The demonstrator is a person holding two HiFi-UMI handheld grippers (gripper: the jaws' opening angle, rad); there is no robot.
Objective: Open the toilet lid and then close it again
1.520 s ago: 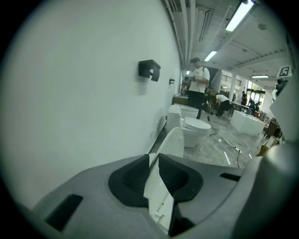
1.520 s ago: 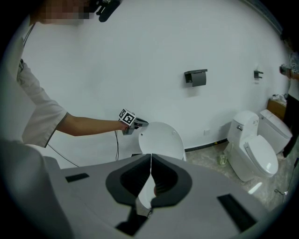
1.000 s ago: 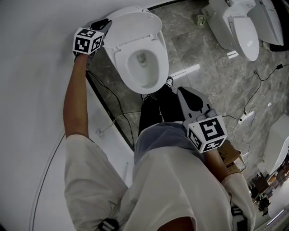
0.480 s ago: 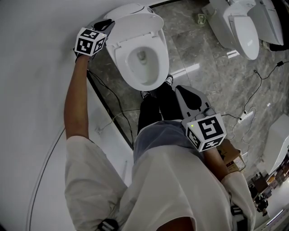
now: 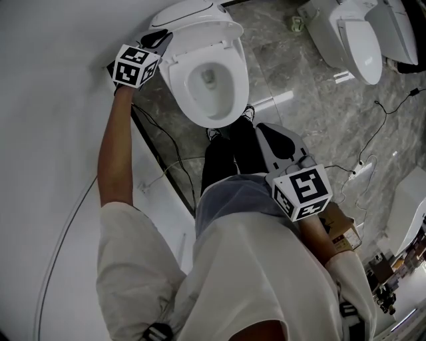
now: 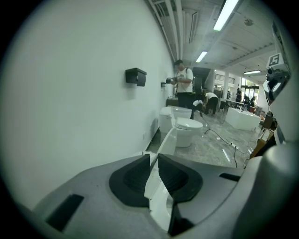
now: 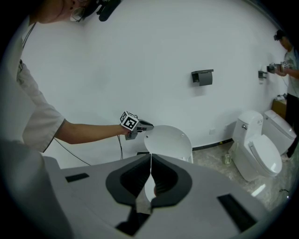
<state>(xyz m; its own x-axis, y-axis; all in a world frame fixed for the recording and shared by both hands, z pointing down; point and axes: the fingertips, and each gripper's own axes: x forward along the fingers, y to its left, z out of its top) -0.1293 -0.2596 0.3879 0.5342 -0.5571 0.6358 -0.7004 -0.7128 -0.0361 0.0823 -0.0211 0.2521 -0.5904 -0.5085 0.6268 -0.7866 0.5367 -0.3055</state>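
Grey marble floor [image 5: 279, 60] meets a white wall [image 5: 46, 100] in the head view. The toilet [image 5: 208, 83] stands against that wall, and its toilet lid [image 5: 196, 14] is tipped up from the seat. The left gripper [image 5: 162, 37] has its jaws at the lid's left edge. The right gripper [image 5: 267, 130] hangs well apart from the lid, above the person's legs. Print on a cardboard box [image 5: 338, 233] by the right arm is too small to read.

In the left gripper view, the left gripper [image 6: 154, 157] has its jaws clamped on the toilet lid [image 6: 158, 198]. The lid's thin white edge runs straight through between the pads and on ahead of them. Most of the lid is cut off below. A black holder [image 6: 135, 76] hangs on the wall beyond the jaws, and distant people are hard to make out.

In the right gripper view, the right gripper [image 7: 150, 157] has its jaws closed together with nothing between them. The toilet lid [image 7: 169, 141] stands upright beyond their tips, its lower part hidden behind them. The left gripper [image 7: 145, 126] touches its upper left rim. That gripper's marker cube [image 7: 129, 121] shows only square patterns.
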